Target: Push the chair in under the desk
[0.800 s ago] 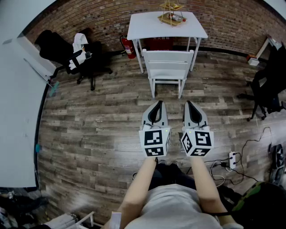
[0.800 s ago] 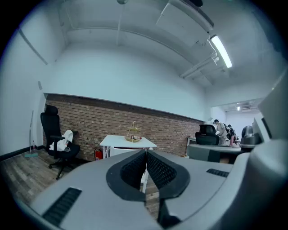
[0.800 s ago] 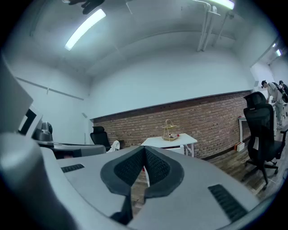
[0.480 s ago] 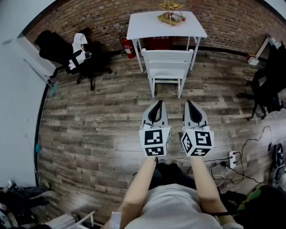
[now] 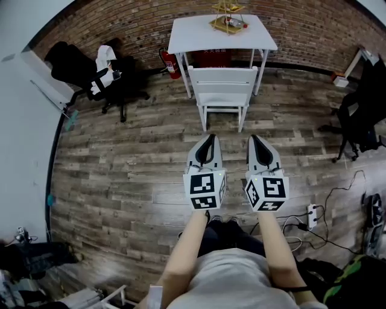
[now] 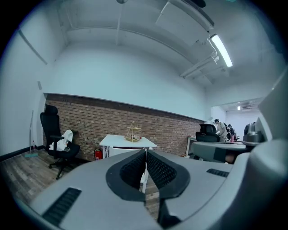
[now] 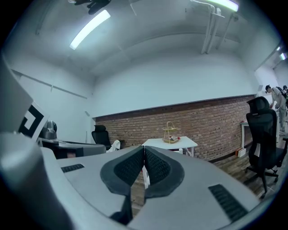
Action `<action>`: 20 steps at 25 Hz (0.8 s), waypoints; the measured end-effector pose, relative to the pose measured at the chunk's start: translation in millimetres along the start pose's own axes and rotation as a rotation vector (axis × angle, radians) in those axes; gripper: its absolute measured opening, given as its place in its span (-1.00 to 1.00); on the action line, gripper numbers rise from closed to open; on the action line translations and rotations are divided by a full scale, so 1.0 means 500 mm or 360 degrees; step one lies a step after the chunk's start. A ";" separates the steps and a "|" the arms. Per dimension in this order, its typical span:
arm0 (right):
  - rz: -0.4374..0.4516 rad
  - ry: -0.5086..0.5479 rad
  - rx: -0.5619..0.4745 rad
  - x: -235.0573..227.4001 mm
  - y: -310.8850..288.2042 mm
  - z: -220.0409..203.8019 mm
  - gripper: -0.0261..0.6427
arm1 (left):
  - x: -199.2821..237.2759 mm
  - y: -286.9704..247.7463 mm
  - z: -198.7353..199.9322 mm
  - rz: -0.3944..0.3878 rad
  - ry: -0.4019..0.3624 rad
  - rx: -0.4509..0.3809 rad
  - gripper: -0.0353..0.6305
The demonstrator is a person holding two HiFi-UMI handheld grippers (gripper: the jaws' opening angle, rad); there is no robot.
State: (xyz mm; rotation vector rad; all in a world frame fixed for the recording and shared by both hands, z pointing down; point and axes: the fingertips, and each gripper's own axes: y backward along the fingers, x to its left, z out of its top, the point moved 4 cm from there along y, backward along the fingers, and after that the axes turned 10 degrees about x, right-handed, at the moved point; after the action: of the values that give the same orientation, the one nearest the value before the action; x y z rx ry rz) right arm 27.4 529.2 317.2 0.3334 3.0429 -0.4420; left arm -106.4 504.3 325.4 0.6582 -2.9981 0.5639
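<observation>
A white chair (image 5: 222, 90) stands on the wood floor with its back toward me, pulled out in front of a white desk (image 5: 222, 33) against the brick wall. My left gripper (image 5: 209, 138) and right gripper (image 5: 254, 139) are held side by side in the air, short of the chair and apart from it. Both are shut with nothing between the jaws. In the left gripper view the desk (image 6: 128, 141) shows beyond the shut left gripper (image 6: 145, 155). The right gripper view shows the desk (image 7: 170, 143) past the shut right gripper (image 7: 144, 150).
A wire basket (image 5: 228, 18) sits on the desk. A red fire extinguisher (image 5: 170, 63) stands at the desk's left. A black office chair (image 5: 99, 75) is at the far left, another (image 5: 362, 114) at the right. Cables and a power strip (image 5: 312, 216) lie on the floor by my right side.
The left gripper has shifted slightly left and forward. The desk and chair sit a touch higher and further left in the head view. The chair has not moved on the floor.
</observation>
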 end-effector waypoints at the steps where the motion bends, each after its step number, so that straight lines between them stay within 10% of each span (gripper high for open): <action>1: -0.0001 0.0007 0.0005 -0.010 -0.003 0.000 -0.88 | -0.003 -0.006 0.000 0.0009 -0.0002 0.0001 -0.84; 20: 0.0120 -0.0103 0.0105 -0.115 -0.196 -0.018 -0.88 | 0.033 -0.180 0.019 0.0094 -0.0040 0.0063 -0.84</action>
State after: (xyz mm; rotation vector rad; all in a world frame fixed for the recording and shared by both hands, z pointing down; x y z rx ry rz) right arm 62.1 428.4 357.6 0.4269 2.9463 -0.5383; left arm -84.2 418.3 349.1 0.5853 -3.0464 0.6243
